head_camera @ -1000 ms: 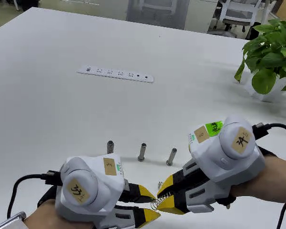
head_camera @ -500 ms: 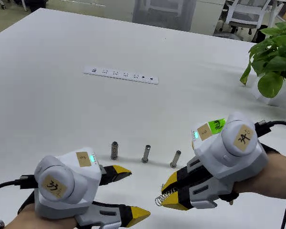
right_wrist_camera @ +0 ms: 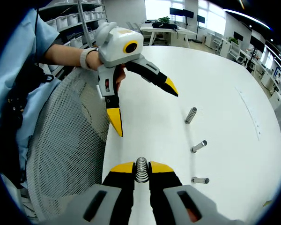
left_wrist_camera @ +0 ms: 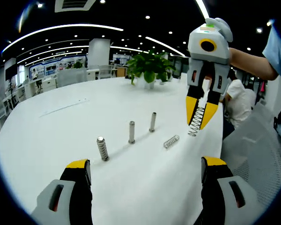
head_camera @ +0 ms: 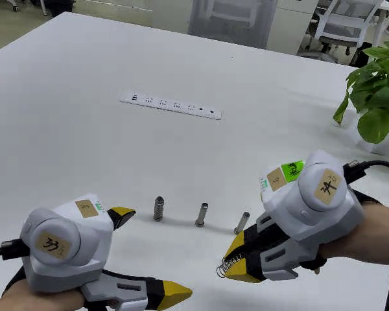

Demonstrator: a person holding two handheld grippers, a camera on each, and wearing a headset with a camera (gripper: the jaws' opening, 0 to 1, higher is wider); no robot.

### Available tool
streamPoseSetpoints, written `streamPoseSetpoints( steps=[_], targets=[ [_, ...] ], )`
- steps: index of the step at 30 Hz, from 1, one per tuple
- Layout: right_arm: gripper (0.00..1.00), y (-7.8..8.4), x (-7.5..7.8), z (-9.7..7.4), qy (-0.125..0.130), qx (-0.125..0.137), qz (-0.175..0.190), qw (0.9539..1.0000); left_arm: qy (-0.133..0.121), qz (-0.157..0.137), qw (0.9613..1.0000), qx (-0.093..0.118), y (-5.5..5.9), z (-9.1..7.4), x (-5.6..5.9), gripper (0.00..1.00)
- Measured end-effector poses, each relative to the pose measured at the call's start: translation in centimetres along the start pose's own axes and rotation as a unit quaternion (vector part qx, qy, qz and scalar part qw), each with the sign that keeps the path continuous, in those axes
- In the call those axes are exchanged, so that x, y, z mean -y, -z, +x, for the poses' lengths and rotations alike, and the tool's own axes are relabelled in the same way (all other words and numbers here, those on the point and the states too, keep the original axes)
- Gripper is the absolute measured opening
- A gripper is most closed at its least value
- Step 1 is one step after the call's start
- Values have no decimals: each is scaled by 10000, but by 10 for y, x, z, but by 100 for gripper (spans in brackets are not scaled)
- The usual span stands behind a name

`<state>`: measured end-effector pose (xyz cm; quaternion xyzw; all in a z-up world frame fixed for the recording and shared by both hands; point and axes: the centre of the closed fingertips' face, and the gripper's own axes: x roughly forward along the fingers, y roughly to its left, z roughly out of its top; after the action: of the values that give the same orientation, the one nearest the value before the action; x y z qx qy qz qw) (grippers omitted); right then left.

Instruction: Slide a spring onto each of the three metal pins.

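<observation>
Gripping a spring (right_wrist_camera: 141, 169) in the right gripper (head_camera: 230, 264), we are pinching the jaws narrow on its coils and leaving the far end jutting past the tips. We judge this is so the open end can drop over a pin. We are holding it low over the table (head_camera: 84, 97), just beside the right pin (head_camera: 242, 222). The left gripper (head_camera: 152, 251) is hanging with its jaws spread wide and carrying nothing, standing off so the row is open. The left pin (left_wrist_camera: 100, 139) is already wearing a fitted spring (left_wrist_camera: 103, 152), while the middle pin (head_camera: 201, 214) and the right pin are standing bare. A spare spring (left_wrist_camera: 171, 141) is lying flat near the pins, likely waiting its turn
</observation>
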<state>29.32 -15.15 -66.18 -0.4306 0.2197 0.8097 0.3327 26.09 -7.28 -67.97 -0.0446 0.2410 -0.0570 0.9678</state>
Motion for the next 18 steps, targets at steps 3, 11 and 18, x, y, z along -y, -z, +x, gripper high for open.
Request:
streamPoseSetpoints(
  steps=[3,11,18],
  targets=[
    [12,-2,8,-3,-9,-119,-129,9998,-104,-73,9999,61,0,-2,-4,100],
    [12,-12,37,-8,52,-328,-464,9984,-209,-87,9997,92,4,-2,-13,100],
    [12,-29,61,-15,161,-363,-667,9970,-226,1,9997,116,5,-2,-12,100]
  ],
)
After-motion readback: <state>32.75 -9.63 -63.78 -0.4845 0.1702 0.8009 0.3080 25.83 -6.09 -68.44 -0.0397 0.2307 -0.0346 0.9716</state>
